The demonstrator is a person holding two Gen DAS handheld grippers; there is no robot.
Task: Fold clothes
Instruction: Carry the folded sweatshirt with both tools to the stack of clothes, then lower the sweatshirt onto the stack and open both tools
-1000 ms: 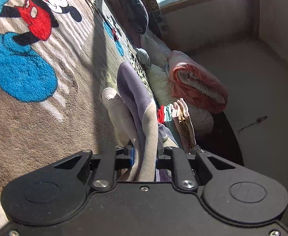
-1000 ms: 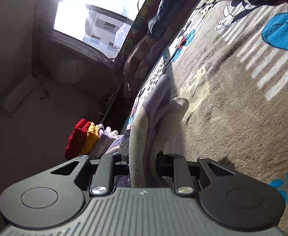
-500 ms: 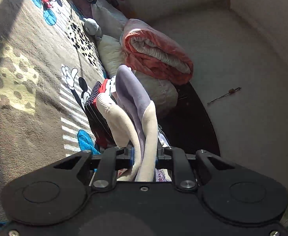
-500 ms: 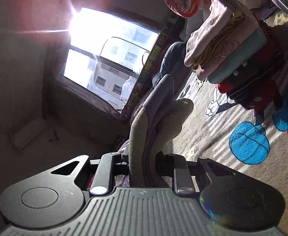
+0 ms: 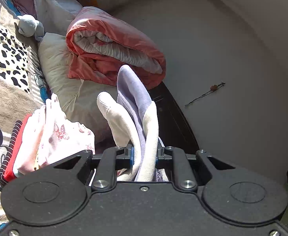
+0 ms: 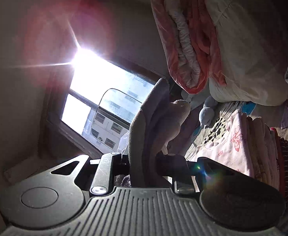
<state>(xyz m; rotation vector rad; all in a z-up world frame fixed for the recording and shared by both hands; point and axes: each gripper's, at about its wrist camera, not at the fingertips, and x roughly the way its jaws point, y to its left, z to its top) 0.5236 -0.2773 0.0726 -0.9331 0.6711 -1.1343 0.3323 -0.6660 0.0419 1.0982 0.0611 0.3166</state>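
Garment: a folded cream and lilac piece [image 5: 136,116], standing up out of both grippers, held above the bedding.
Left gripper [image 5: 144,154]: jaws closed tight on the garment's lower part.
Right gripper [image 6: 142,162]: jaws closed on the same cloth [image 6: 153,122], which looks dark here against the glare, so its colours are hard to judge.
Stack of folded clothes [image 5: 45,135]: just left of the left gripper, pink printed piece on top, red and striped ones beneath.
Rolled orange quilt [image 5: 112,45]: beyond the garment, resting on a cream pillow [image 5: 69,86].
Window [image 6: 96,98]: bright, behind the right gripper.
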